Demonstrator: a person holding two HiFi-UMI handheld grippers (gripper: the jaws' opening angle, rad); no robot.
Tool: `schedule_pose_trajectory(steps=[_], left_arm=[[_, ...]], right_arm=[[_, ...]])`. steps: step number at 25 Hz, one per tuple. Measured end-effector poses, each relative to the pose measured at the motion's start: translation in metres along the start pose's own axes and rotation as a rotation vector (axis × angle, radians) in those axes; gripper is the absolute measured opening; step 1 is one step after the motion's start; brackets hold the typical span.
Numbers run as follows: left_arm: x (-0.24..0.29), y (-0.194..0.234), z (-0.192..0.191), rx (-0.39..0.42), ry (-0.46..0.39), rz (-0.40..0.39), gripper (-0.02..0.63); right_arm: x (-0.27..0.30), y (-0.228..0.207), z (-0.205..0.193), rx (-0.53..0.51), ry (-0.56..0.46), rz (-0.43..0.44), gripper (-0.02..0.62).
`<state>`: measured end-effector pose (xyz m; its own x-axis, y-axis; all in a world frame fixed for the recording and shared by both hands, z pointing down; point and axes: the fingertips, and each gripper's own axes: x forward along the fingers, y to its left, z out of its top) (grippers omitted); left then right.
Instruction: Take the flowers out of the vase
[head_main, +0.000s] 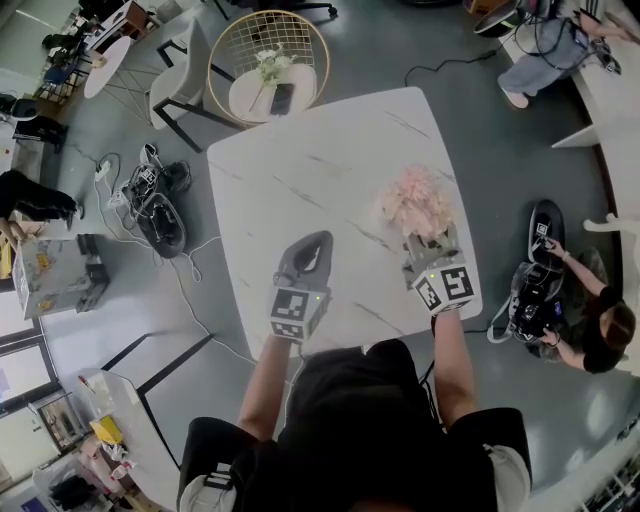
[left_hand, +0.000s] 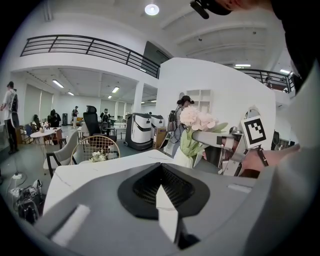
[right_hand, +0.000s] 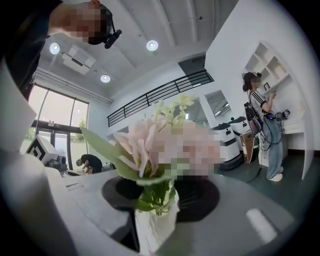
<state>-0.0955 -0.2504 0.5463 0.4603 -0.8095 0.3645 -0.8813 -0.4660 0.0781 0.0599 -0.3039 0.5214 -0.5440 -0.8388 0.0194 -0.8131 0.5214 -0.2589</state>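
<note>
The task was only at its first step. The flowers (head_main: 415, 200) were still in the vase (right_hand: 156, 227), their pink heads upright just ahead of and above the right gripper (head_main: 432, 243), and no stem had come out yet. The right gripper pointed about level, with its jaws drawn to a narrow gap. In its own view the green stems and the mouth of the white vase stood exactly between the pads. In the left gripper view the jaw reached the stems just above the rim of the vase. So the grip seemed to be on the stems and not on the vase, but the contact itself was partly hidden by the leaves. The left gripper (head_main: 318, 240) was well apart on the other side, over the bare white table (head_main: 300, 170). Its jaws were together and held nothing, and it did not touch the vase. What probably remained was almost everything: to lift the bunch straight up until the stems were free of the rim, perhaps with the left gripper steadying the vase, and then to put the flowers down on the table.
</note>
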Motion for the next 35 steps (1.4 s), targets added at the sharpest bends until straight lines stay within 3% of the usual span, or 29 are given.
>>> schedule_pose_trajectory(steps=[35], left_arm=[[-0.059, -0.004, 0.016, 0.002, -0.092, 0.068, 0.008]], right_arm=[[-0.034, 0.03, 0.089, -0.095, -0.146, 0.017, 0.179]])
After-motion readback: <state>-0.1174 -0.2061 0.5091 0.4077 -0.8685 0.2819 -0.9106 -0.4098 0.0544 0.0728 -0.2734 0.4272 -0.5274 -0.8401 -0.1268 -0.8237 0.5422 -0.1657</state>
